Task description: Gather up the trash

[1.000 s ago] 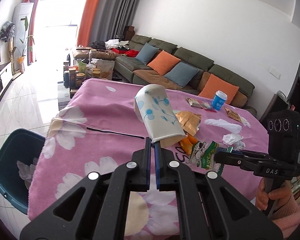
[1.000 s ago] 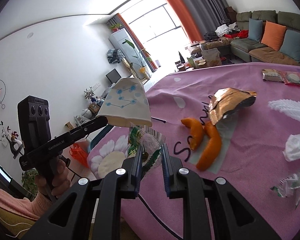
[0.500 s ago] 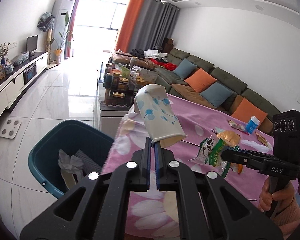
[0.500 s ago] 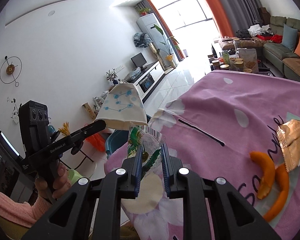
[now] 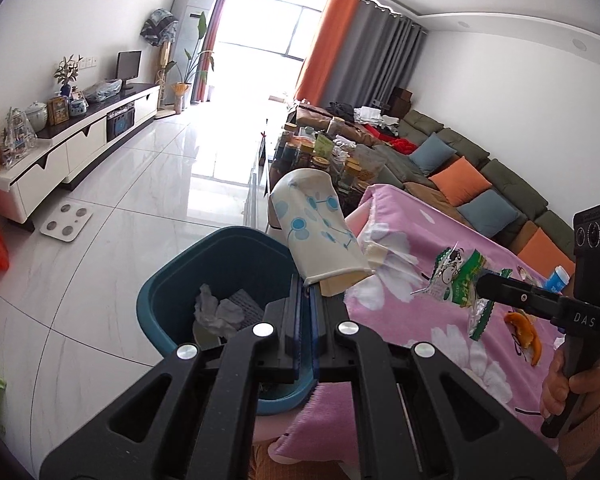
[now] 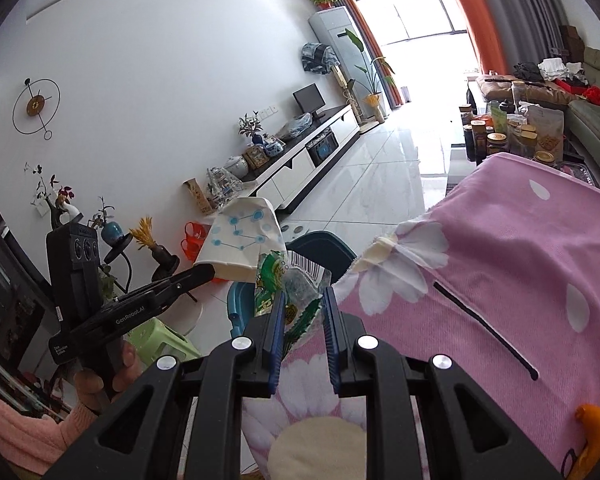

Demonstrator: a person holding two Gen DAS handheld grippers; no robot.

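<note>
My left gripper (image 5: 305,284) is shut on a crushed white paper cup with blue dots (image 5: 318,224) and holds it above the right rim of the teal trash bin (image 5: 172,280). The cup also shows in the right wrist view (image 6: 242,246). My right gripper (image 6: 302,300) is shut on a green and clear snack wrapper (image 6: 288,280), held over the table's left edge; the wrapper also shows in the left wrist view (image 5: 458,280). The bin (image 6: 320,246) lies mostly hidden behind the wrapper and cup. It holds crumpled paper (image 5: 216,312).
The table wears a pink flowered cloth (image 5: 420,248) with orange peel (image 5: 524,332) and a blue cup (image 5: 558,278) on it. Jars crowd a low table (image 5: 324,152) beyond. A green stool (image 6: 160,338) and white floor scale (image 5: 66,222) stand on the tiled floor.
Both grippers have swung left off the table toward the bin, each keeping its load. The bin has come closer, under the left gripper.
</note>
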